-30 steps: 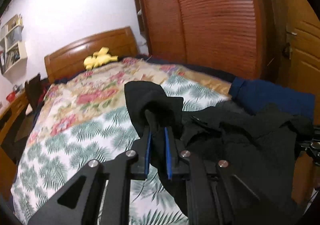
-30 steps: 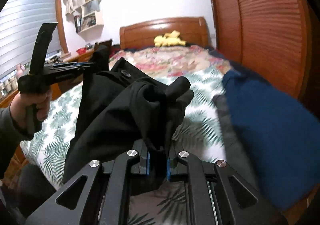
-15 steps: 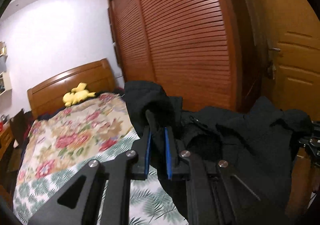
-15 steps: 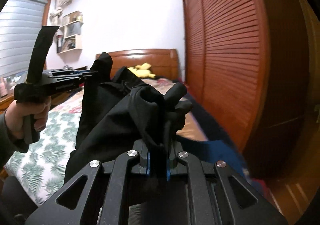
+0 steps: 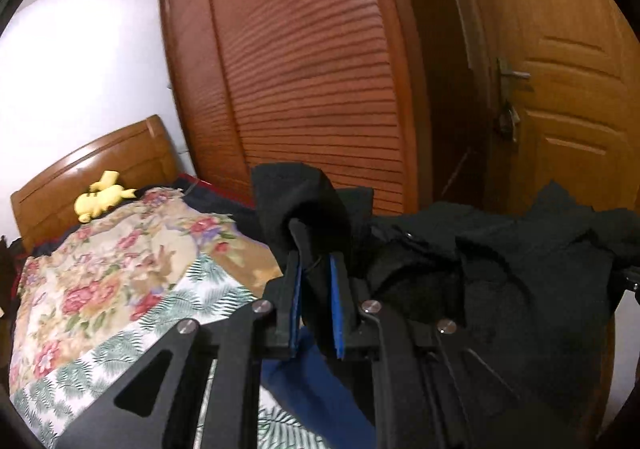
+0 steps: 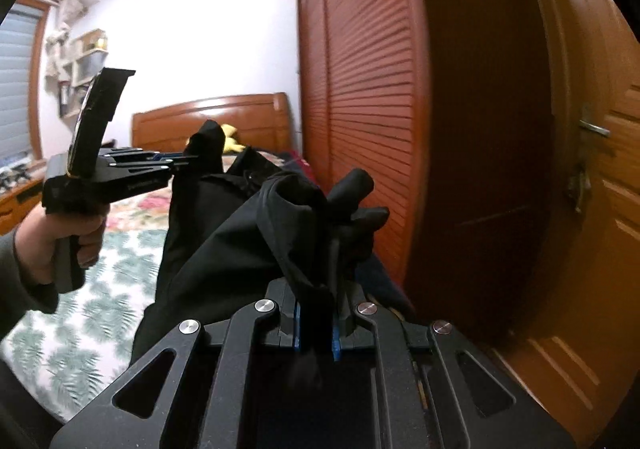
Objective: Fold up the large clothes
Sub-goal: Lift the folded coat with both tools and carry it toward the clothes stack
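A large black garment hangs in the air between my two grippers, above the bed. My left gripper is shut on one bunched corner of it. My right gripper is shut on another bunched edge of the black garment. The cloth sags between them. In the right wrist view the left gripper is held up at the left, level with the headboard, with cloth pinched at its tips. The garment's lower part is hidden below the frames.
The bed has a floral and fern-print cover, a wooden headboard and a yellow plush toy. A blue cloth lies below the left gripper. Slatted wardrobe doors and a room door stand to the right.
Both grippers have risen with the black garment and swung toward the wardrobe and door. The bed has dropped lower in both views. Both grips are unchanged.
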